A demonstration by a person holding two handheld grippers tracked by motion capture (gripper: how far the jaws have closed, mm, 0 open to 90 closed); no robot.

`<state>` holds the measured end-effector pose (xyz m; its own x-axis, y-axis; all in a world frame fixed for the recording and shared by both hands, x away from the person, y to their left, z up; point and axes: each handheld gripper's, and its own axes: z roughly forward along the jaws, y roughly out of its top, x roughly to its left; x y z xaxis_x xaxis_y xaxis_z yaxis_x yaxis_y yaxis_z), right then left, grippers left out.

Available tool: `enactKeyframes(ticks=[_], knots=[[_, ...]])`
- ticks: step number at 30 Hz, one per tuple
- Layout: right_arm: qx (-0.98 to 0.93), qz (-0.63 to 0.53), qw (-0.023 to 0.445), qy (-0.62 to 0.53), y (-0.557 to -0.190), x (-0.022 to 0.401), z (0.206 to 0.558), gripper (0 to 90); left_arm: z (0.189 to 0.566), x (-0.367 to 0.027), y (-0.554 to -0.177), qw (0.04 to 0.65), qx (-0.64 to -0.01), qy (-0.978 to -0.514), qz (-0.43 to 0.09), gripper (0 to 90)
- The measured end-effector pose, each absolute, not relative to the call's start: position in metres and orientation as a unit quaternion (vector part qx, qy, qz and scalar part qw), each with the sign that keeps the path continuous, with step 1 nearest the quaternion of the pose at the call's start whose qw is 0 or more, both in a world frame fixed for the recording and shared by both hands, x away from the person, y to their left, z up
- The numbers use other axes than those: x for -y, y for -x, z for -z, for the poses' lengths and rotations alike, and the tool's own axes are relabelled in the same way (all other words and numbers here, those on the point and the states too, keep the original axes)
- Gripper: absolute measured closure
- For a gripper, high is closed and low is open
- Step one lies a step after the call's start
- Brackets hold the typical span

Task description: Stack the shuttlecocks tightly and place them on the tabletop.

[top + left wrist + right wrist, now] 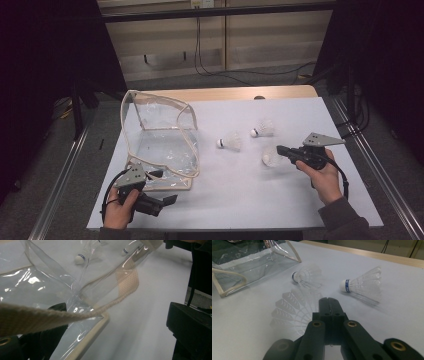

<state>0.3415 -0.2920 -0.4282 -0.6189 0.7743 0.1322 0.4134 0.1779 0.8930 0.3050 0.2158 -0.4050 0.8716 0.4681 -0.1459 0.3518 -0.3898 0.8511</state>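
A clear plastic bag [160, 145] with beige trim stands open at the left of the white table. My left gripper [165, 186] is at its near corner, jaws wide apart. In the left gripper view [117, 312] the bag [45, 287] drapes over one jaw and its beige strap [37, 320] crosses between them. Three white shuttlecocks lie right of the bag: one [231, 142], one [262, 128], and one [270, 158] right at the tip of my right gripper [279, 149]. Its jaws [329, 300] are shut, and that shuttlecock's feathers [292, 312] fan out just left of and under them. Nothing shows between the tips.
The white sheet [240, 195] covers the table, with a bare wooden strip [240, 93] at the far edge. Metal rails [372, 165] run along both sides. Cables [215, 70] lie on the floor behind. Two shuttlecocks [305, 275] [362, 285] lie ahead of the right gripper.
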Motion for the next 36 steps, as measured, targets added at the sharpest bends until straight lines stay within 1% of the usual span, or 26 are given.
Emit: enactKeyframes(ticks=[4,10,13,15,17,19,21,22,23,29,36], knots=[[-0.744,-0.497,0.188,-0.406,-0.340,0.297,0.430,89.4,0.405,-0.216,-0.305,0.494,-0.248,-0.831,-0.057,3.8],[-0.747,-0.477,0.200,-0.417,-0.336,0.303,0.432,82.8,0.406,-0.215,-0.305,0.496,-0.248,-0.831,-0.056,3.8],[-0.745,-0.468,0.212,-0.426,-0.335,0.307,0.431,77.6,0.405,-0.216,-0.305,0.493,-0.246,-0.832,-0.059,3.8],[-0.742,-0.468,0.217,-0.428,-0.335,0.309,0.431,77.1,0.405,-0.215,-0.305,0.494,-0.247,-0.832,-0.057,3.8],[-0.740,-0.463,0.221,-0.436,-0.334,0.311,0.431,74.1,0.406,-0.215,-0.305,0.493,-0.246,-0.832,-0.059,3.8],[-0.740,-0.459,0.224,-0.438,-0.334,0.313,0.431,74.7,0.406,-0.216,-0.305,0.494,-0.245,-0.832,-0.059,3.8],[-0.738,-0.459,0.220,-0.443,-0.333,0.315,0.432,80.9,0.406,-0.216,-0.305,0.494,-0.245,-0.832,-0.059,3.8],[-0.740,-0.458,0.217,-0.441,-0.332,0.316,0.432,86.2,0.406,-0.216,-0.305,0.494,-0.245,-0.832,-0.059,3.8],[-0.741,-0.460,0.212,-0.441,-0.332,0.316,0.433,89.2,0.406,-0.215,-0.305,0.495,-0.246,-0.832,-0.057,3.8],[-0.752,-0.451,0.200,-0.437,-0.332,0.314,0.436,90.0,0.407,-0.215,-0.305,0.494,-0.247,-0.832,-0.057,3.8],[-0.754,-0.449,0.203,-0.435,-0.332,0.314,0.437,90.0,0.407,-0.215,-0.304,0.495,-0.247,-0.831,-0.057,3.8]])
